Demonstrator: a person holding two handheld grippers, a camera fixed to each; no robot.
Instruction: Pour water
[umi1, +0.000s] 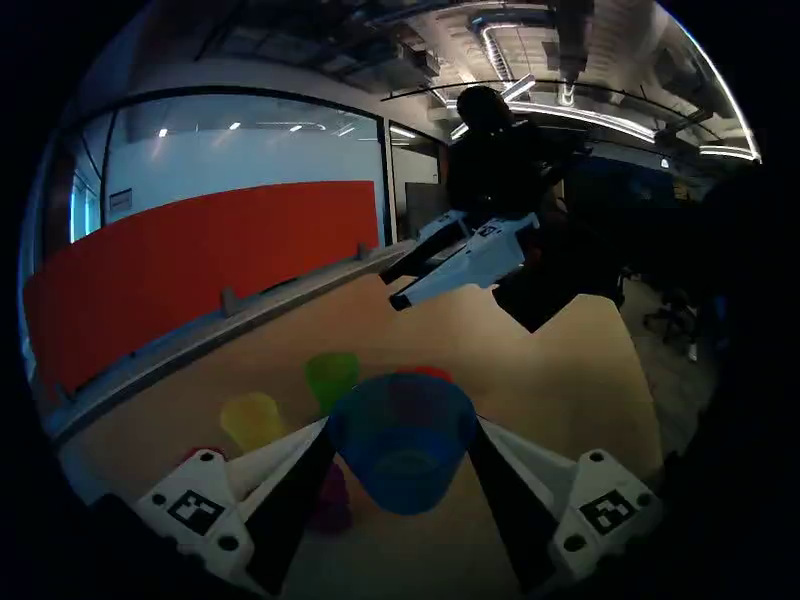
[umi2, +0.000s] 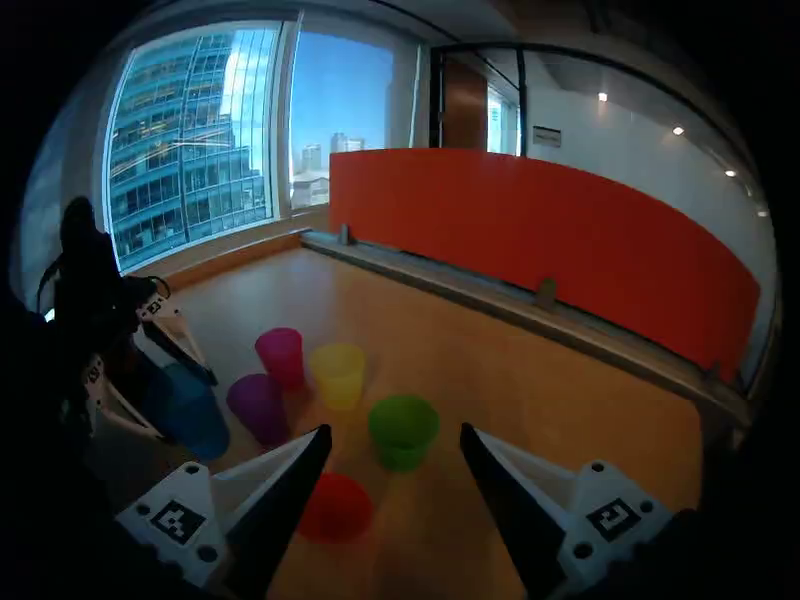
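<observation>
Your left gripper (umi1: 403, 432) is clamped on the blue cup (umi1: 405, 465) over the table (umi1: 560, 380). The cup's long axis is roughly upright, mouth up. Your right gripper (umi2: 395, 432) has its fingers apart and empty, above the red cup (umi2: 335, 507) and green cup (umi2: 402, 440); the blue cup sits far left.

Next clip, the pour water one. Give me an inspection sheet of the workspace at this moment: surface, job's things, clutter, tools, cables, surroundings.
Surface: light wooden table, no spill visible.
Job's things: blue cup held in the left tool; pink cup, yellow cup, purple cup, green cup and red cup upright on the table; water not discernible.
Clutter: nothing seen.
Tools: left tool shut on the blue cup; right tool open, empty, pointing toward the green and red cups.
Cables: nothing seen.
Surroundings: orange partition, windows onto high-rises, a person in dark clothing.
</observation>
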